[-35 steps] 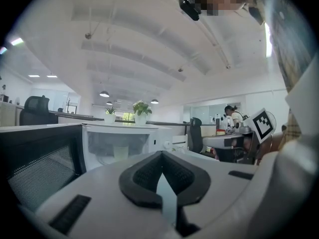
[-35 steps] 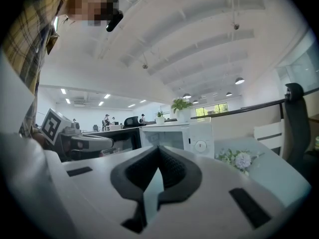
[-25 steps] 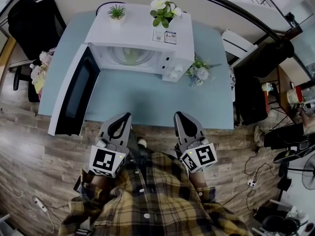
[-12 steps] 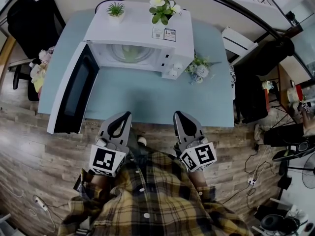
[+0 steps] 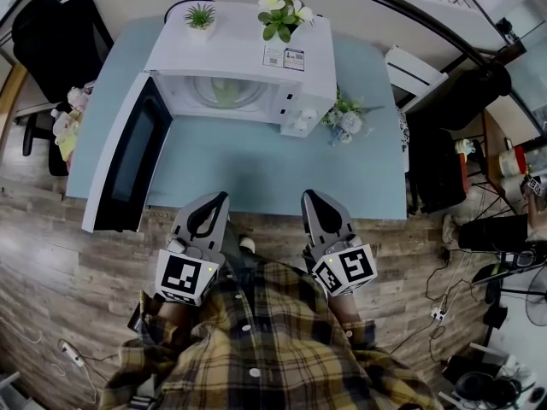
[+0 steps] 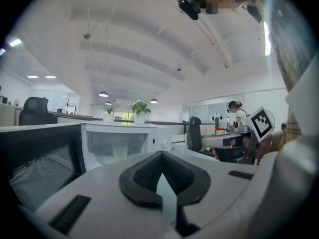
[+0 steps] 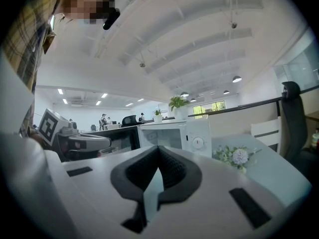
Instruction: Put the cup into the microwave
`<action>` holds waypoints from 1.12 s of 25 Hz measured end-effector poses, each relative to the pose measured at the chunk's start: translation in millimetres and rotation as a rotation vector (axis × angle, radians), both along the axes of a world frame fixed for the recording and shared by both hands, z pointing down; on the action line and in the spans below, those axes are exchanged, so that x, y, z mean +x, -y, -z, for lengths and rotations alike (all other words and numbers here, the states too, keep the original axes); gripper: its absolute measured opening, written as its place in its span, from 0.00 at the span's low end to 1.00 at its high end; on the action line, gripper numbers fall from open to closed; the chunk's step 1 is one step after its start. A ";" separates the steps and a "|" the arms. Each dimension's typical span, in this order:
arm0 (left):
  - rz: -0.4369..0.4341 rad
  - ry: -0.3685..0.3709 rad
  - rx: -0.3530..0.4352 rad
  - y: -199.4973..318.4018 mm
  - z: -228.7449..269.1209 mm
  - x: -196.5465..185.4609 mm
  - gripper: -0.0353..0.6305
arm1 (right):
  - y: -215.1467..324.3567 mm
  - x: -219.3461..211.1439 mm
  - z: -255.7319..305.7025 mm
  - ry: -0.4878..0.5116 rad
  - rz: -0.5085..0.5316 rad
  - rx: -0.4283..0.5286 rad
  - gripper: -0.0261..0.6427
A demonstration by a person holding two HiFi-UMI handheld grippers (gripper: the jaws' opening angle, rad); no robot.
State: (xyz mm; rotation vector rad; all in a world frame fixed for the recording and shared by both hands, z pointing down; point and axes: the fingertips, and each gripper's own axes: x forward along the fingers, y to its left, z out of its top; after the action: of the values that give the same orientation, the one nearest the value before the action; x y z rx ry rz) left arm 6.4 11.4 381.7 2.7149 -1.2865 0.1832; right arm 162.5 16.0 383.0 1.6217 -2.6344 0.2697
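Your left gripper (image 5: 217, 200) and right gripper (image 5: 310, 198) hover side by side at the near edge of the blue worktop (image 5: 256, 165). Both are aimed at the white microwave (image 5: 256, 54) ahead.

In the left gripper view the black fingers (image 6: 144, 173) are closed tip to tip with nothing between them. The right gripper view shows its fingers (image 7: 174, 171) pressed together in the same way and just as empty. The marker cubes (image 5: 184, 278) sit close against your plaid shirt (image 5: 256, 348).

The microwave door (image 5: 128, 156) is swung wide open to your left, its dark window facing the worktop. The cup (image 5: 226, 97), pale and translucent, stands inside the open cavity, well apart from both grippers. From the left gripper it shows upright behind the opening (image 6: 119, 152).

A small green potted plant (image 5: 202, 17) and a white-flowered plant (image 5: 283, 15) stand on top of the microwave. A posy of pale flowers (image 5: 345, 125) lies on the worktop just beside the microwave's right side.

Wooden floor (image 5: 51, 254) runs under the worktop's near edge, and a black office chair (image 5: 51, 32) stands at the far left.
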 end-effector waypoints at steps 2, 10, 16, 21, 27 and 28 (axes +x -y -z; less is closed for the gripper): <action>0.005 0.000 -0.005 0.3 -0.9 -1.4 0.04 | 1.0 0.7 0.0 0.003 -0.008 -0.002 0.04; 0.003 0.005 -0.030 0.9 -2.7 -3.0 0.04 | 2.4 1.0 -3.7 0.006 -0.017 -0.016 0.04; 0.006 0.002 -0.016 2.5 -3.7 -5.3 0.04 | 0.9 2.4 -4.5 0.007 -0.022 -0.017 0.04; 0.002 0.013 -0.009 7.3 -2.7 -11.2 0.04 | -0.2 3.5 -3.0 0.001 -0.024 -0.016 0.04; 0.000 0.025 0.000 11.0 -2.5 -14.3 0.04 | -0.9 5.9 -4.2 -0.005 -0.031 -0.016 0.04; -0.003 0.024 0.002 11.6 -2.3 -13.3 0.04 | -0.6 6.6 -4.4 -0.006 -0.032 -0.016 0.04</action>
State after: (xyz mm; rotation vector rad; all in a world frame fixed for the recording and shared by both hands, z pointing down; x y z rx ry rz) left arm -6.9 -0.3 384.1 2.7247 -1.2891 0.2159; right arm 169.1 16.6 387.4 1.6587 -2.5971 0.2852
